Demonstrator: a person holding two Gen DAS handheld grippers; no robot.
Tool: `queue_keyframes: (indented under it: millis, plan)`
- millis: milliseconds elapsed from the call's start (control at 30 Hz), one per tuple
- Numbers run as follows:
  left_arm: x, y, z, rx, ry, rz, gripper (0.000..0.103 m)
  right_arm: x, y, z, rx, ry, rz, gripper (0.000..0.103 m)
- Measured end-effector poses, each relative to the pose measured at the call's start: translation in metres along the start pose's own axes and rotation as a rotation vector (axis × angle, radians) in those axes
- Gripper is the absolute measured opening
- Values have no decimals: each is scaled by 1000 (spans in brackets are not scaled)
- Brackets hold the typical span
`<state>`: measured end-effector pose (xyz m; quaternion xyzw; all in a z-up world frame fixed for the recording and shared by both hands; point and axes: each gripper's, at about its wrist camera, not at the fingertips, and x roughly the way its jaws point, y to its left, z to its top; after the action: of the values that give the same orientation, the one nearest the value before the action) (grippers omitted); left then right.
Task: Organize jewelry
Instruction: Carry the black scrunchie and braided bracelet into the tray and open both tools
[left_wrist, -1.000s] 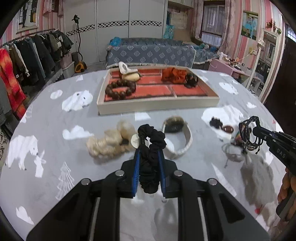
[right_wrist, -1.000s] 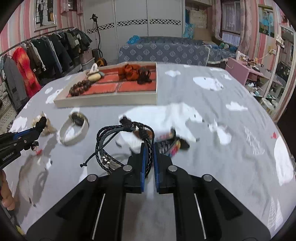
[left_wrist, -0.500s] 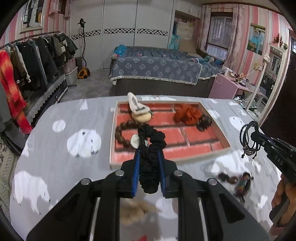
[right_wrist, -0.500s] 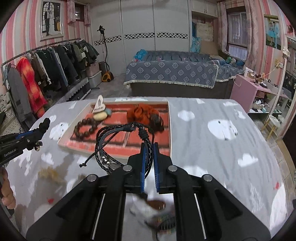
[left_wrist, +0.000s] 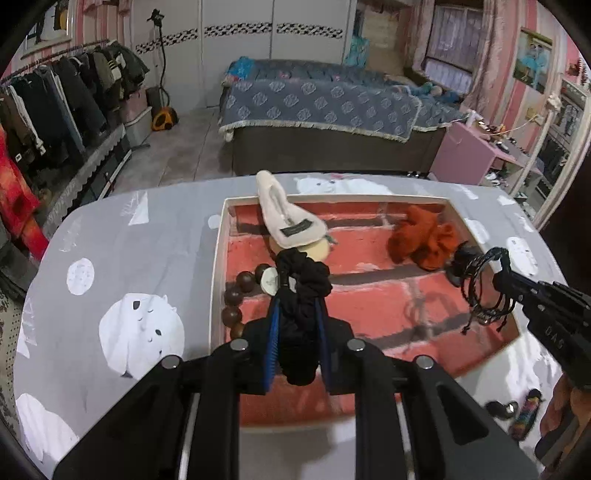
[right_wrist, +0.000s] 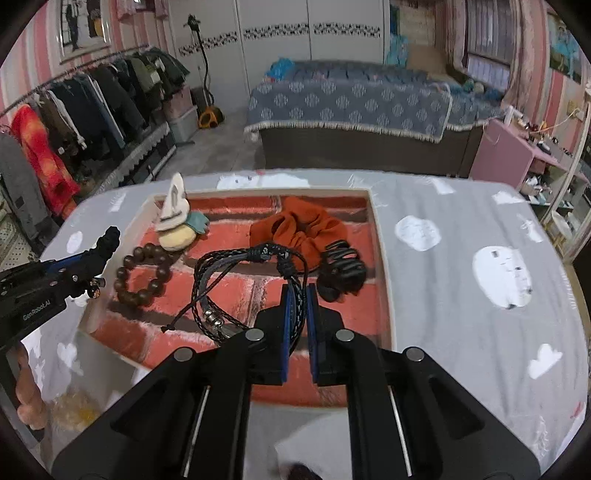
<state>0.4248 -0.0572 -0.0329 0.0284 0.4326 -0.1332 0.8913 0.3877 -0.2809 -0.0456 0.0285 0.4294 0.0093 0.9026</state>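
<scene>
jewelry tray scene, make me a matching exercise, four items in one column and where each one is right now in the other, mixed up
Items:
1. black fabric scrunchie
2. black braided cord bracelets
3. orange fabric scrunchie
4. brown wooden bead bracelet

Places:
A. lying in the tray, beside a black claw clip
B. clamped in the right gripper
C. clamped in the left gripper
D. lying in the tray near its left wall

Pairs: 1-C, 2-B, 3-A, 4-D

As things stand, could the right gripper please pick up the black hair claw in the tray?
Probably not yet: the right gripper is shut on the braided bracelets, though the hair claw lies uncovered just beyond its tips.
</scene>
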Motion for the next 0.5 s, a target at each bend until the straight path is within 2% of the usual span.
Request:
queue_keyframes:
  millis: [267, 500]
  plan:
    - [41, 2, 12, 10, 92, -5, 19, 52, 11, 12, 4, 79, -46, 9]
    - [69, 10, 9, 5, 158, 7, 19, 79, 14, 15, -5, 137, -63, 9]
